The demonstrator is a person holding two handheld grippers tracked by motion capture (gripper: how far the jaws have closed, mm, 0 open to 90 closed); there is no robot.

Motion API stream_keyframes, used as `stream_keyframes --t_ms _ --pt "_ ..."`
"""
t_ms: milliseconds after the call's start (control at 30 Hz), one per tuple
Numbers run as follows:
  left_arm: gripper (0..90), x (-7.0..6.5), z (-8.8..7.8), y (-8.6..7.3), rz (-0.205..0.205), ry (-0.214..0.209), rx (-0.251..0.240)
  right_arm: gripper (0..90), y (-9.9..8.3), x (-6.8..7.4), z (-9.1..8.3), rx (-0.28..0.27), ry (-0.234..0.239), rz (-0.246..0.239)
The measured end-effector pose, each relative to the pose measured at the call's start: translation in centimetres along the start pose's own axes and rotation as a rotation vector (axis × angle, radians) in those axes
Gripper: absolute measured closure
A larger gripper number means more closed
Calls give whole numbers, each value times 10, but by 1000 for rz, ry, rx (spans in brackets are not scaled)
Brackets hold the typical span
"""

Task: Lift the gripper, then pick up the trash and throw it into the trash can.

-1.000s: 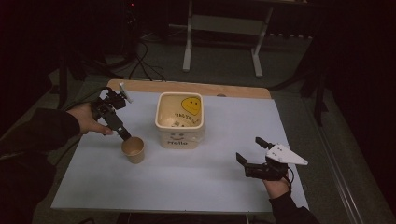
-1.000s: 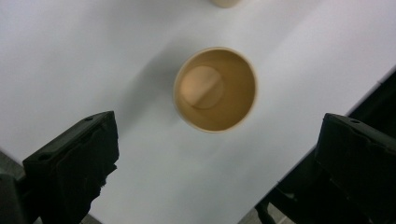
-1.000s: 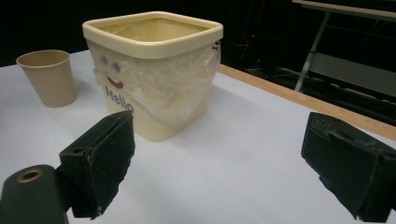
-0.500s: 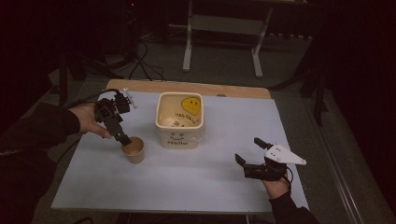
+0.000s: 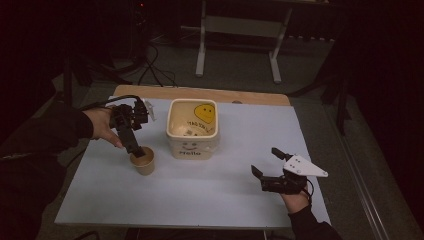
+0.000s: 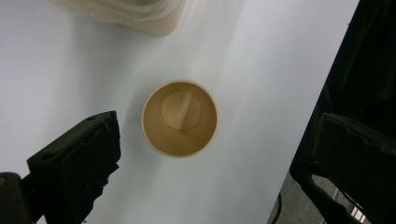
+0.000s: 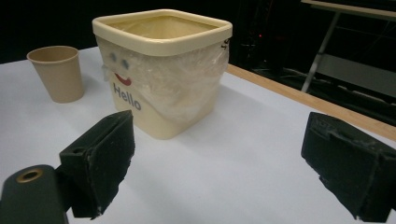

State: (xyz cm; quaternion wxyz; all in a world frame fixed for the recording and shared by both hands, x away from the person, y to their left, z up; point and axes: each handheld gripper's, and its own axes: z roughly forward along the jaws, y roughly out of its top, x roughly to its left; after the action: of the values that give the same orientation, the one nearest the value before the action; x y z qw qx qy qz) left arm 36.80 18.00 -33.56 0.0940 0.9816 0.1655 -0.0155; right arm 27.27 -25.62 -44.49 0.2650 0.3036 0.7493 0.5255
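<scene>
In the high view, the small brown paper cup (image 5: 142, 160) is being approached from above by the left claw (image 5: 135, 148), just left of the cream square plastic tub (image 5: 192, 129) on the white-covered surface (image 5: 220, 180); the right claw (image 5: 267, 170) is being held open, well apart.

In the left gripper view, the empty cup (image 6: 180, 118) is being framed between wide-open jaws. It is judged light, thin-walled and easily crushed; the wall below the rim should be pinched gently.

In the right gripper view, the cup (image 7: 57, 73) is being shown upright beside the tub (image 7: 163, 70).

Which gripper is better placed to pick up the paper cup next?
Left. The left gripper hangs open directly over the paper cup, while the right gripper sits open far across the table.
</scene>
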Motion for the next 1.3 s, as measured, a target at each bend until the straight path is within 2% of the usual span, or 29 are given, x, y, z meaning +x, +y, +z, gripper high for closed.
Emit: stream_keyframes --t_ms 133,167,267,500,600,633,900,1133,1300 --pt "19 -4 1 4 49 1 8 95 0 0 0 0 6 -2" --pt "19 -5 1 5 71 15 8 95 0 0 0 0 7 -4" --pt "19 -8 2 7 103 21 5 95 0 0 0 -3 10 -5" --pt "18 -9 4 10 138 28 16 95 0 1 0 2 15 -8" --pt "18 -8 6 9 141 37 15 95 0 1 0 6 21 -9" --pt "19 -7 6 8 135 28 13 95 0 1 0 6 23 -8" --pt "18 -4 19 7 106 30 47 95 0 1 -1 -1 27 -6" --pt "18 -1 38 2 109 18 70 95 1 1 -2 0 29 -7" --pt "18 4 54 -3 93 3 77 95 1 1 -1 1 31 -8"
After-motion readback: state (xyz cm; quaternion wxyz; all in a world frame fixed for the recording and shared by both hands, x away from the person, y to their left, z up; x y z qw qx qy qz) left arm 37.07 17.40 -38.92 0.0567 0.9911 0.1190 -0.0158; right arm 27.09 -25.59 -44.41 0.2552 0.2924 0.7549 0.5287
